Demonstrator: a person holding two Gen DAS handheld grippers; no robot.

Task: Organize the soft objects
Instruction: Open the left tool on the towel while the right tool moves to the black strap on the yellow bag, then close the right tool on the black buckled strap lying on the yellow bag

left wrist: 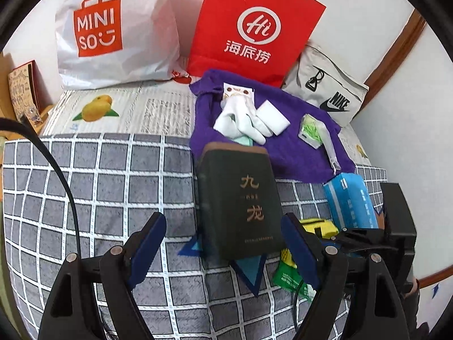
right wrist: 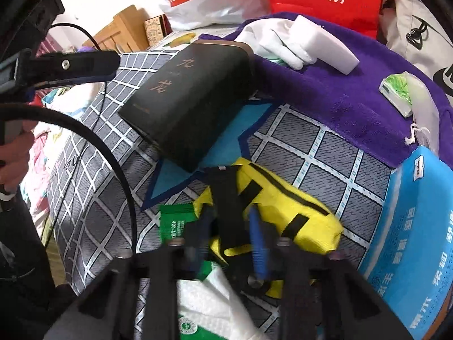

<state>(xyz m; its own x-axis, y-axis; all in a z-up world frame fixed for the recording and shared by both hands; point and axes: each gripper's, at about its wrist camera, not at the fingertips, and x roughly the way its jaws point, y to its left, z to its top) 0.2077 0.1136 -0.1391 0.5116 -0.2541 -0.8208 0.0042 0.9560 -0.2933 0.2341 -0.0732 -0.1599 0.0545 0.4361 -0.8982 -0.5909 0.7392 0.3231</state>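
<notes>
On the grey checked bedspread [left wrist: 113, 187] lies a yellow pouch [right wrist: 288, 206] with black straps. My right gripper [right wrist: 230, 221] is shut on one black strap [right wrist: 226, 195] of that pouch. A dark box with gold characters [left wrist: 240, 198] lies on a blue star-shaped felt piece [right wrist: 223, 141]. My left gripper [left wrist: 223, 238] stands open just before the box's near end, with nothing between its fingers. Behind it, a purple towel [left wrist: 286, 153] carries white gloves [left wrist: 240, 121], a white block [left wrist: 273, 116] and a small green tissue pack [left wrist: 310, 130].
A blue tissue package [right wrist: 410, 240] lies right of the pouch and a green packet [right wrist: 172, 223] left of it. A white MINISO bag [left wrist: 113, 28], a red paper bag [left wrist: 254, 28] and a grey Nike bag [left wrist: 328, 93] stand along the back wall. A black cable [right wrist: 107, 153] crosses at the left.
</notes>
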